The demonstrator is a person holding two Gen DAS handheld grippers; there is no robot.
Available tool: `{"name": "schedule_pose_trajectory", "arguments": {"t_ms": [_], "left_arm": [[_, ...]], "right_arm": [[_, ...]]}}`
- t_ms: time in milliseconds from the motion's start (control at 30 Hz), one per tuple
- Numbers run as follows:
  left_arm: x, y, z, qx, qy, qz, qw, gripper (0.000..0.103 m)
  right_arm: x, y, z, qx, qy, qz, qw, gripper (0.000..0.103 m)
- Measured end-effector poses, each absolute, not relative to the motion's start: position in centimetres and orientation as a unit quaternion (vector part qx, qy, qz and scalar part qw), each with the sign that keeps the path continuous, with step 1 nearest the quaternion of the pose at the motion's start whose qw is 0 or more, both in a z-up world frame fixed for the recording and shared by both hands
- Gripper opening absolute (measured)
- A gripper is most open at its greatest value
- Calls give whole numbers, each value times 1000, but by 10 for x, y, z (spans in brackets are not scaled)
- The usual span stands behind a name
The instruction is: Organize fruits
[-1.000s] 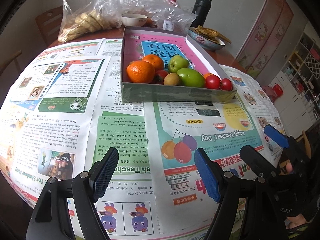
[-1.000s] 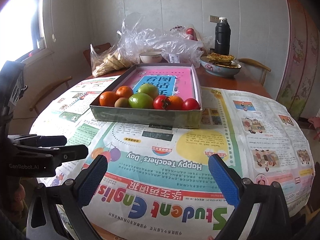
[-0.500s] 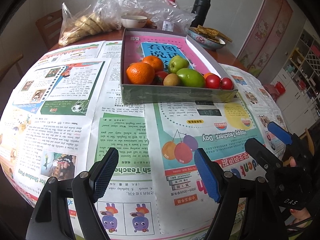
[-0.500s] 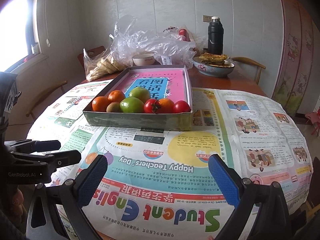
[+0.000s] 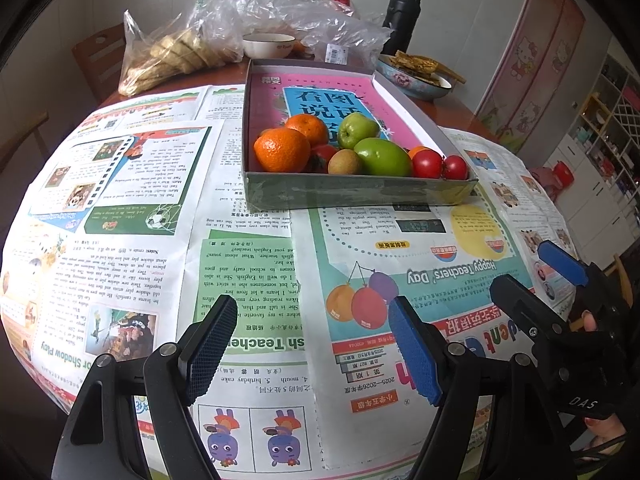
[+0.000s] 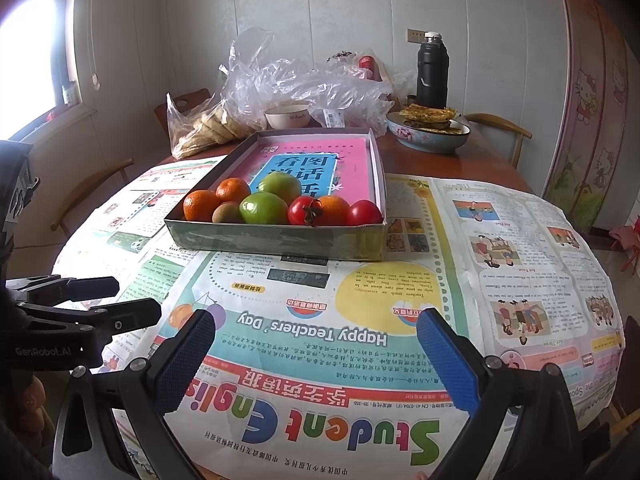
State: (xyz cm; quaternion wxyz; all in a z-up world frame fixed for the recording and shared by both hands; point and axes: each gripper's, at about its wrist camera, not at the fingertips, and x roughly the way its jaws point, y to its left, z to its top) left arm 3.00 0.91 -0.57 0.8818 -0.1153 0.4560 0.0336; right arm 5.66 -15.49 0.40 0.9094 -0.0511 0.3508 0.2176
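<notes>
A shallow grey cardboard box with a pink printed bottom stands on the newspaper-covered table. At its near end lie oranges, green apples, a kiwi and red tomatoes. The box and the fruit also show in the right wrist view. My left gripper is open and empty, low over the newspaper in front of the box. My right gripper is open and empty, beside the left one, which shows at its left.
Behind the box are clear plastic bags with biscuits, a white bowl, a black flask and a patterned bowl of flatbread. Wooden chairs stand around the table. Shelves are at the right.
Both views have shifted slightly; the box sits a little lower and nearer in the right wrist view. Both grippers stay open and the fruit has not moved.
</notes>
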Motion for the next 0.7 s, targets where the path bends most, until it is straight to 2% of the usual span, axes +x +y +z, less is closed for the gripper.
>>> {"name": "schedule_pose_trajectory", "arguments": {"t_ms": [700], "left_arm": [[28,8,-2,-99,452,46,885,79]], "right_arm": [[59,-157,3,-49,355,213,909,102]]}}
